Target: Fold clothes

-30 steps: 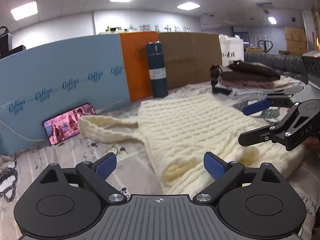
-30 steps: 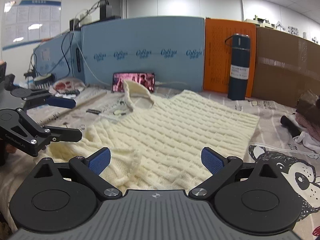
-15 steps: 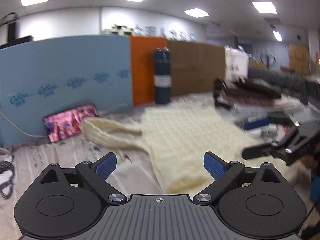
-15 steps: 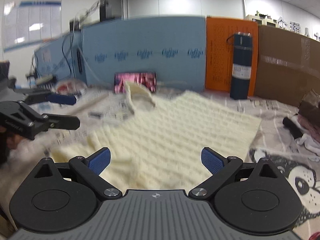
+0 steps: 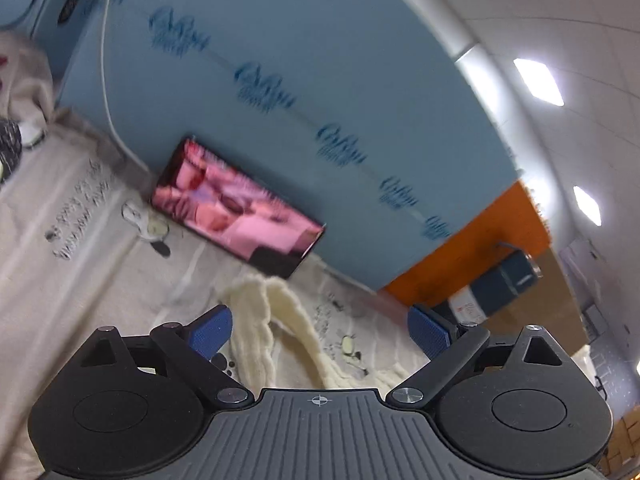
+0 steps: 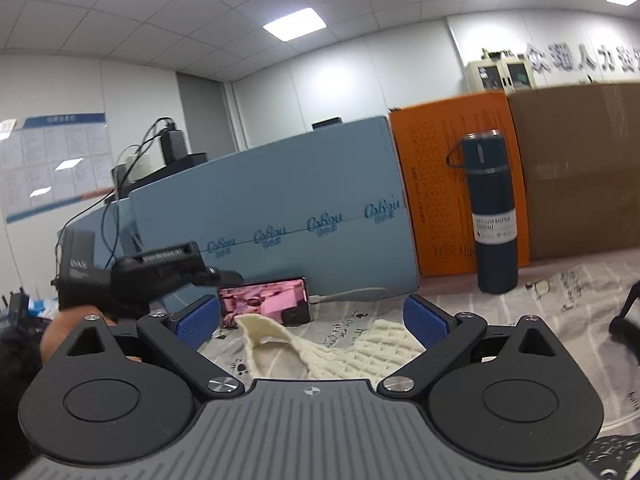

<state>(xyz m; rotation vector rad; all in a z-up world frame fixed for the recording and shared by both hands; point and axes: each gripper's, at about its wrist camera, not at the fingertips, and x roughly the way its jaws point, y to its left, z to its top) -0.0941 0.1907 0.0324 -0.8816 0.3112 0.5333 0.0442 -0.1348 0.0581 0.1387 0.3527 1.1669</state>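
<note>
A cream cable-knit sweater lies on the printed bed sheet. Its sleeve (image 5: 280,320) runs toward the phone and sits between my left gripper's (image 5: 320,330) open jaws, with the blue pads clear of the knit. In the right wrist view the sleeve end (image 6: 264,330) and part of the body (image 6: 360,350) show between my right gripper's (image 6: 316,320) open, empty jaws. The left gripper (image 6: 168,268) also shows there at the left, above the sheet near the phone.
A phone (image 5: 236,204) with a lit pink screen leans on a blue foam board (image 5: 280,80). An orange board (image 6: 444,188), a dark blue thermos (image 6: 492,216) and a cardboard panel (image 6: 580,168) stand behind. The printed sheet (image 5: 68,248) covers the surface.
Both grippers have moved forward toward the back boards and tilted up. The left one rolled sideways over the sleeve near the phone. Most of the sweater body has dropped out of view.
</note>
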